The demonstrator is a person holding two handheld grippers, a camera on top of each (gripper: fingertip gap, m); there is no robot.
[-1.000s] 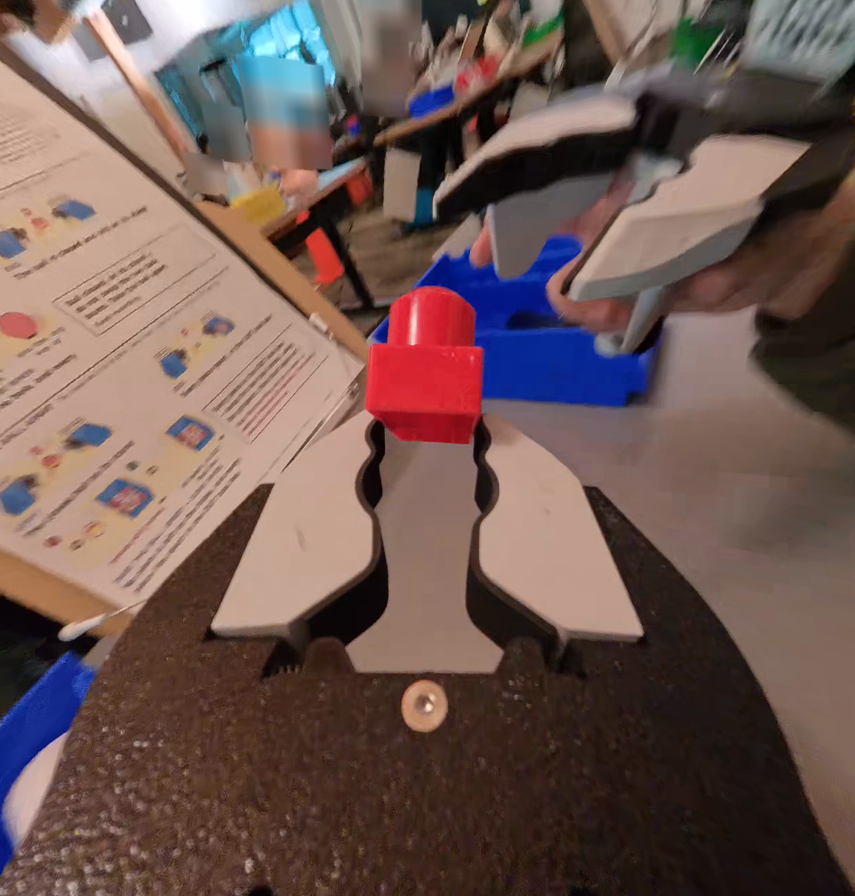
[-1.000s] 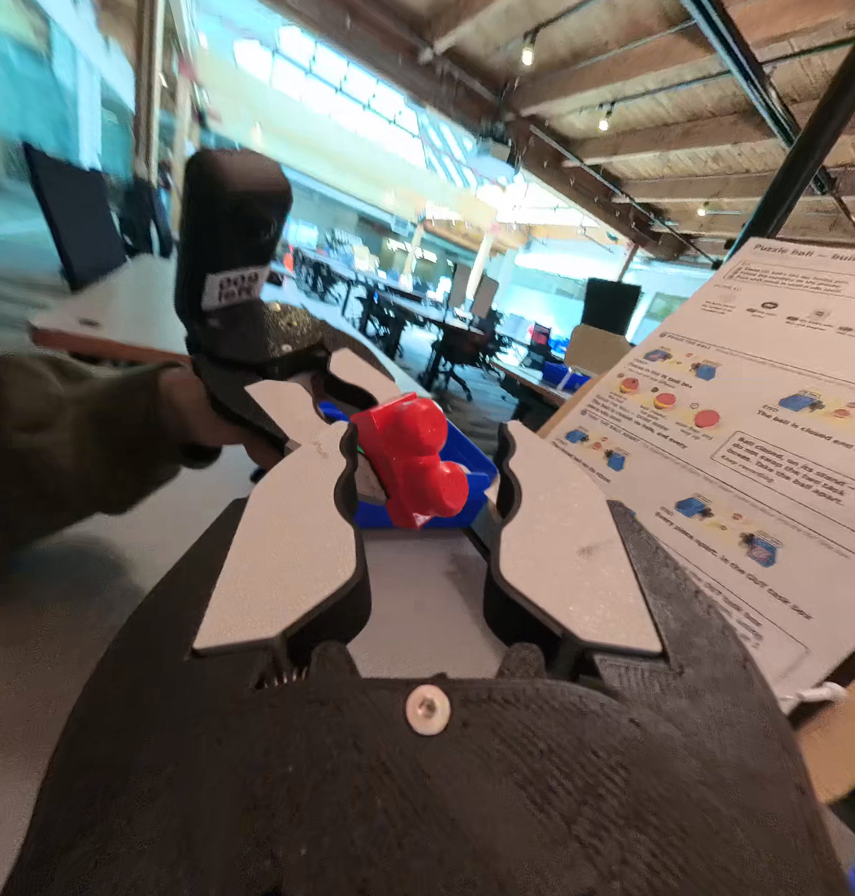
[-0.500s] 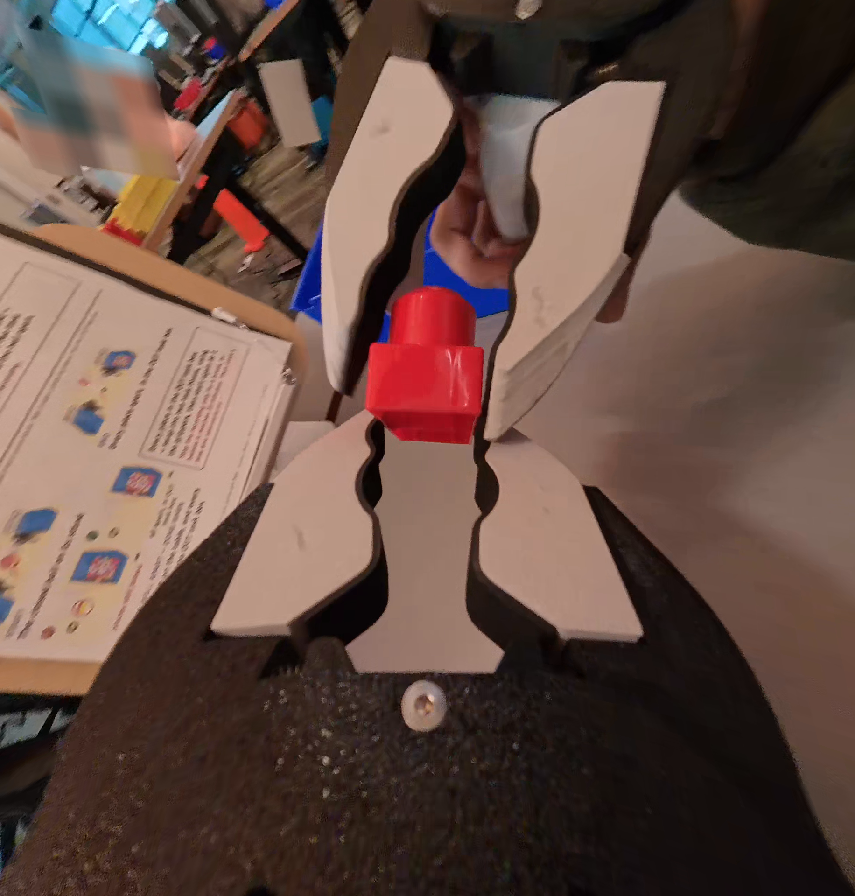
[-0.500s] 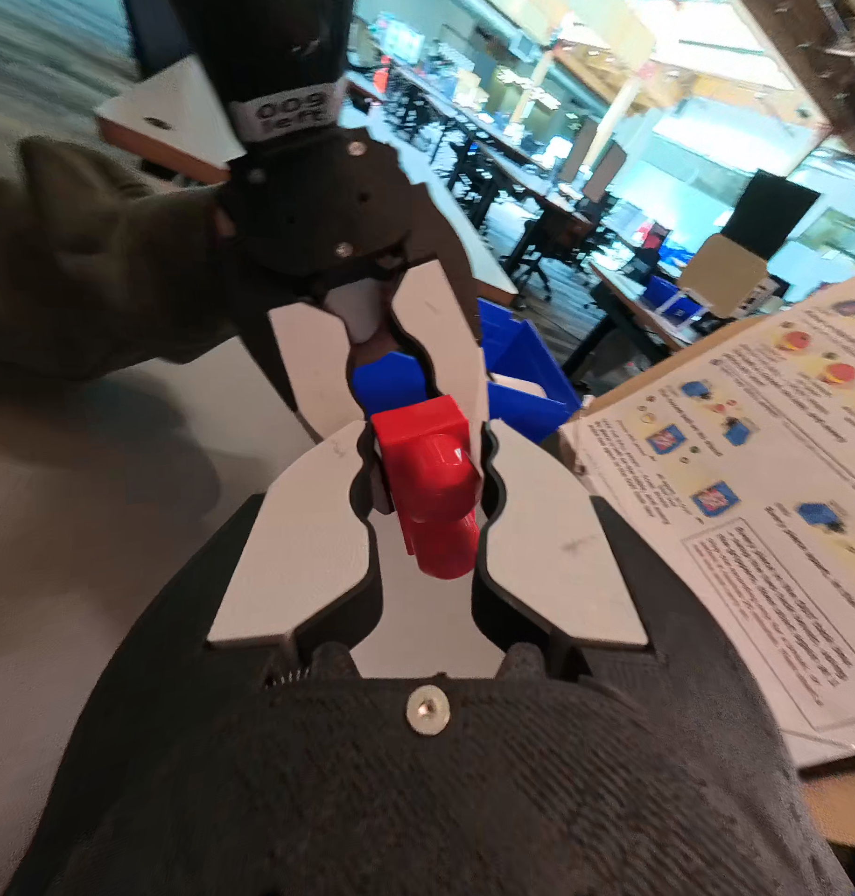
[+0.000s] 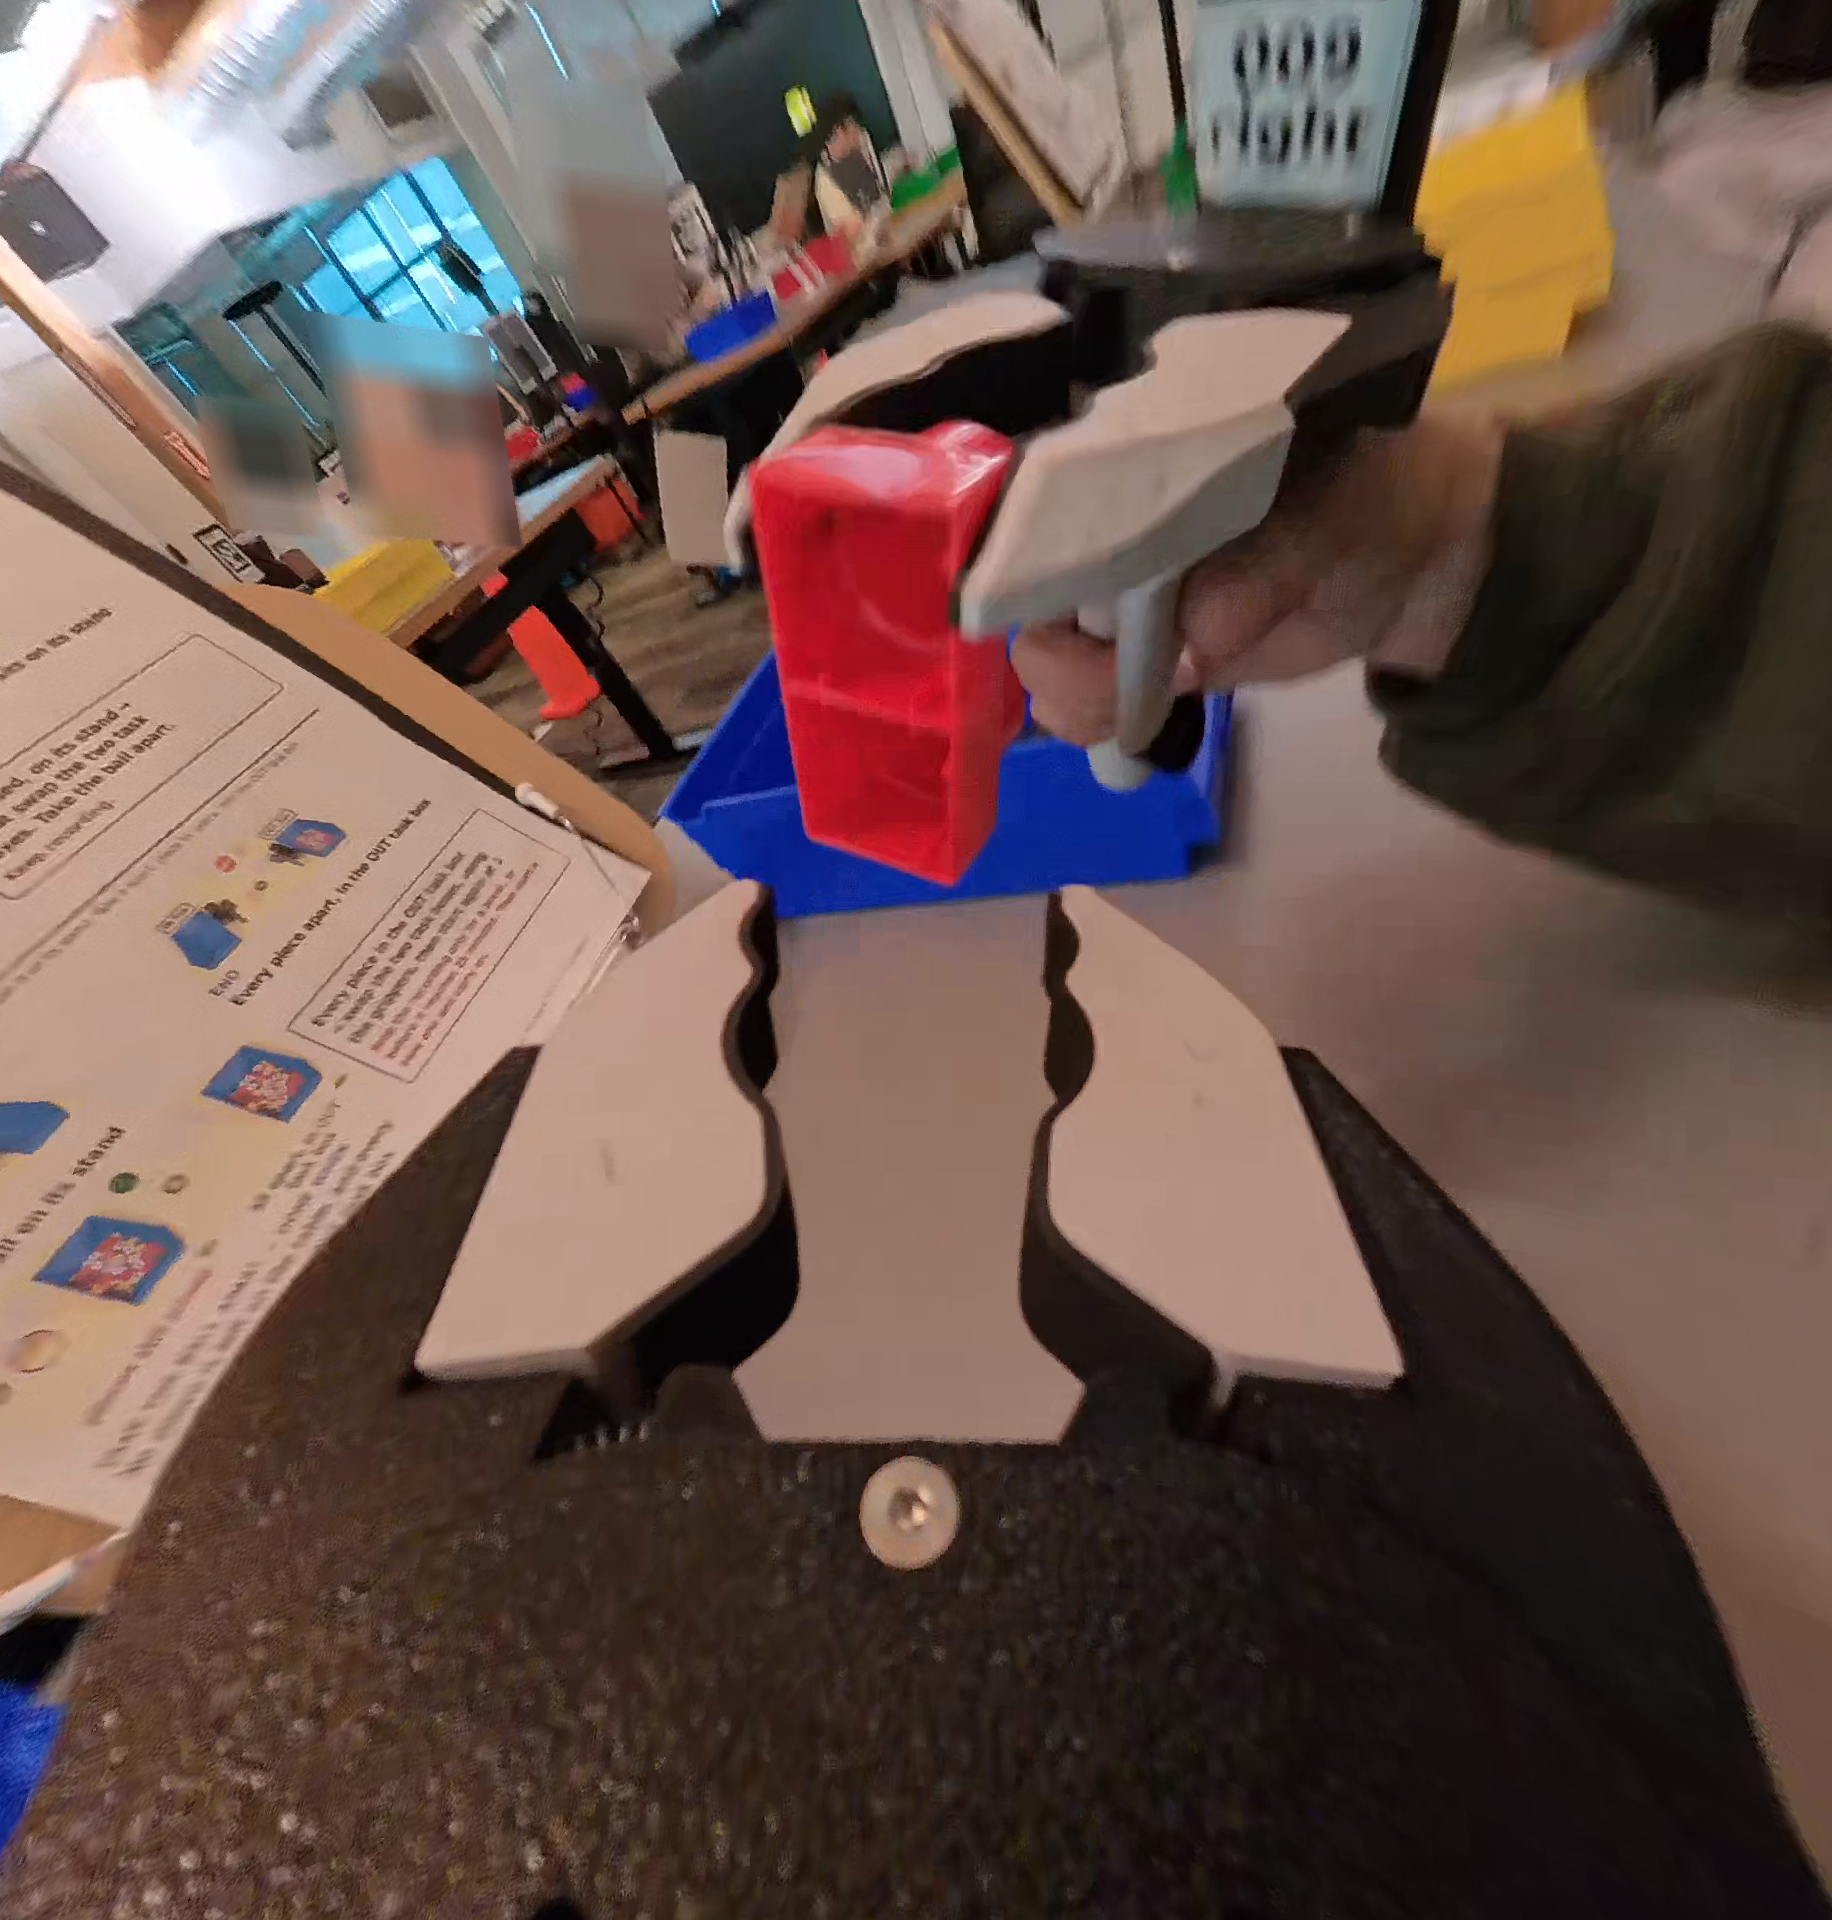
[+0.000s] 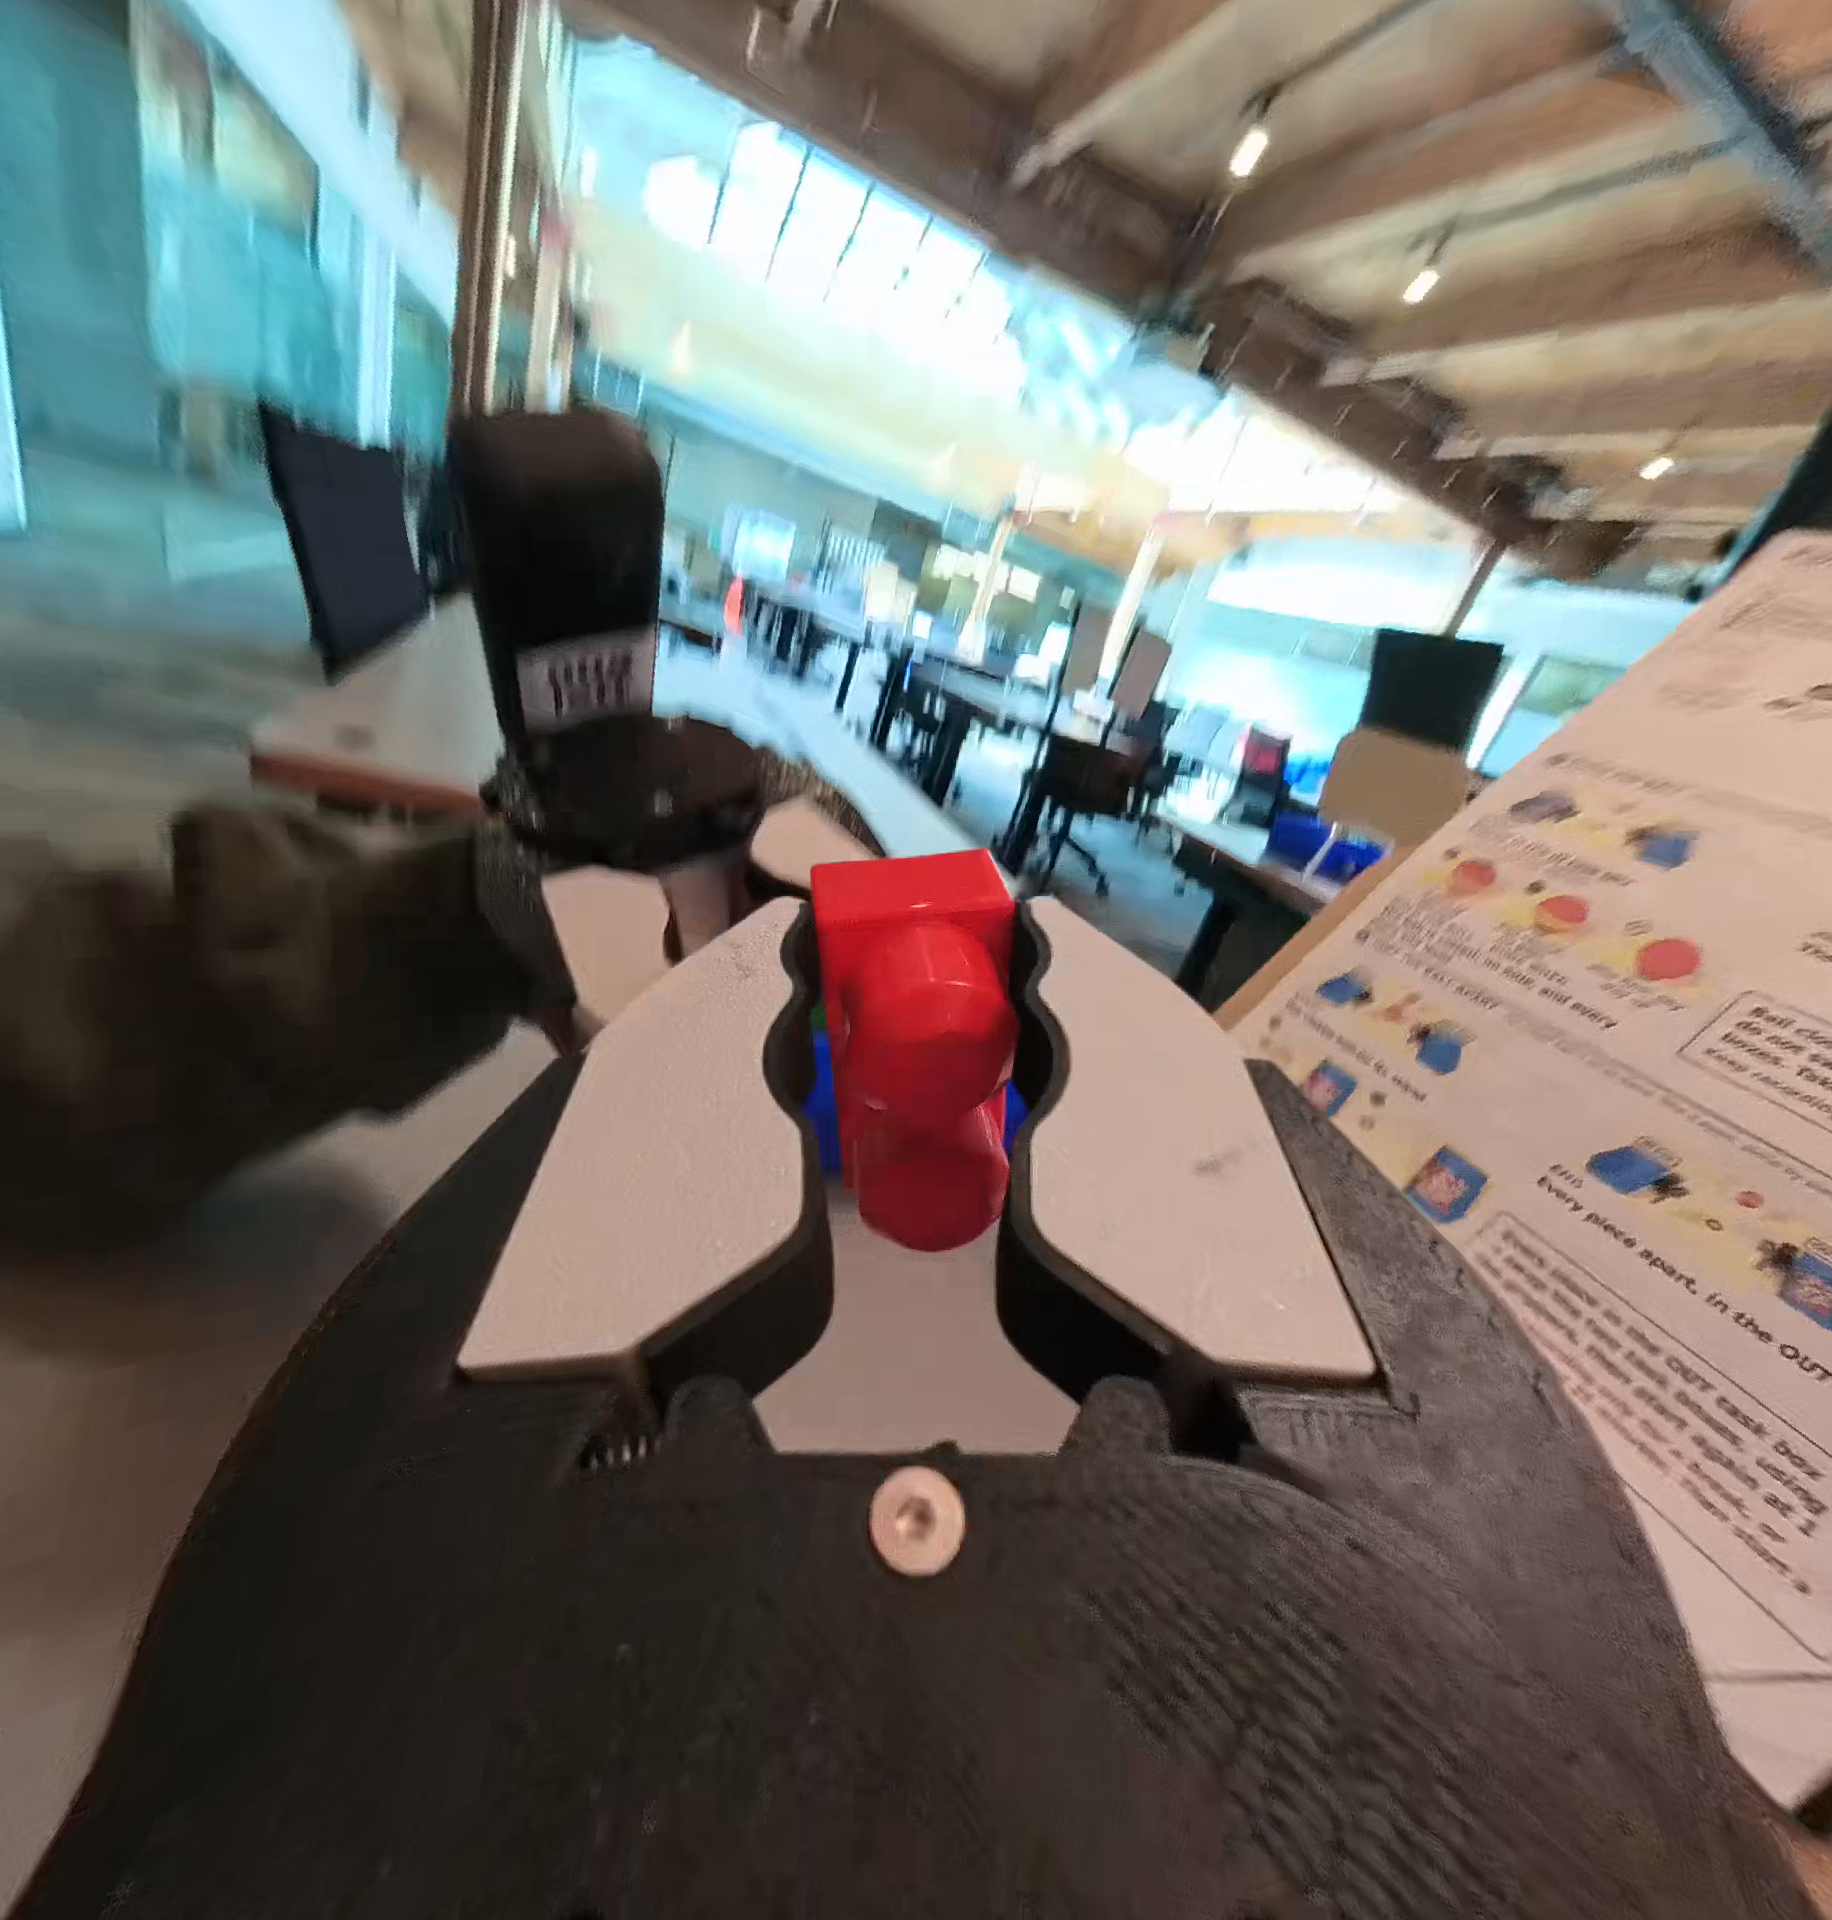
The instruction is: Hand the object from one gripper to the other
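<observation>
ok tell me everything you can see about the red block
The red block looks like glossy moulded plastic: a two-stud brick, hollow underneath with a dividing rib, rounded studs facing the right wrist camera. It hangs in the air above a blue bin, clamped at its upper end by the right gripper. The left gripper is open, clear of it.

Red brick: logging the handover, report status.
Right gripper shut on red brick. Left gripper open, empty, brick clear of it. Blue bin behind; nothing in the way.

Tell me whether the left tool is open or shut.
Open. The left tool has a bare gap between its fingers; the red block sits apart, clamped in the right tool.
</observation>
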